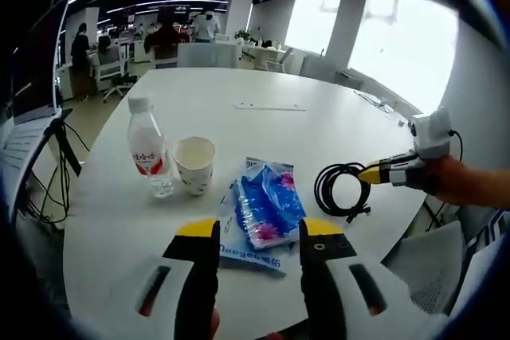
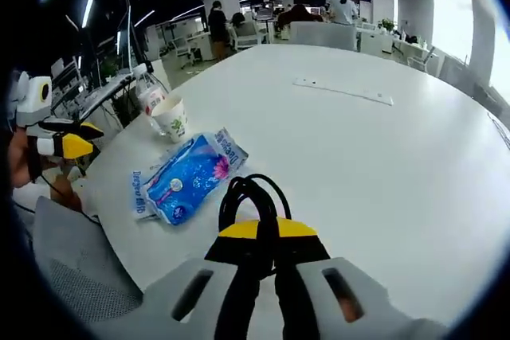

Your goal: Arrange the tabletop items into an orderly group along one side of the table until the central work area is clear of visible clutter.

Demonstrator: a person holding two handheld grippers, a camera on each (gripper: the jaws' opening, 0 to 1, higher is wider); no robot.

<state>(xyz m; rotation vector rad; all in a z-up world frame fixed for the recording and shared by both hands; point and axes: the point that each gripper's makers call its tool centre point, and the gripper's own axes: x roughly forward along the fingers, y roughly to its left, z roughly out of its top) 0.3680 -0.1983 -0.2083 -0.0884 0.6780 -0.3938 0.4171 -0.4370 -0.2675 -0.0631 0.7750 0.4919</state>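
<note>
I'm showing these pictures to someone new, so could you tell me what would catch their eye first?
Probably the blue tissue pack, lying near the white table's edge just beyond the open left gripper. Beside it stand a paper cup and a water bottle. In the right gripper view, the right gripper is closed on a coiled black cable.

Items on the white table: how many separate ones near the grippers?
4. The water bottle and paper cup stand side by side, the blue tissue pack lies before the left gripper, and the right gripper grips the black cable coil.
</note>
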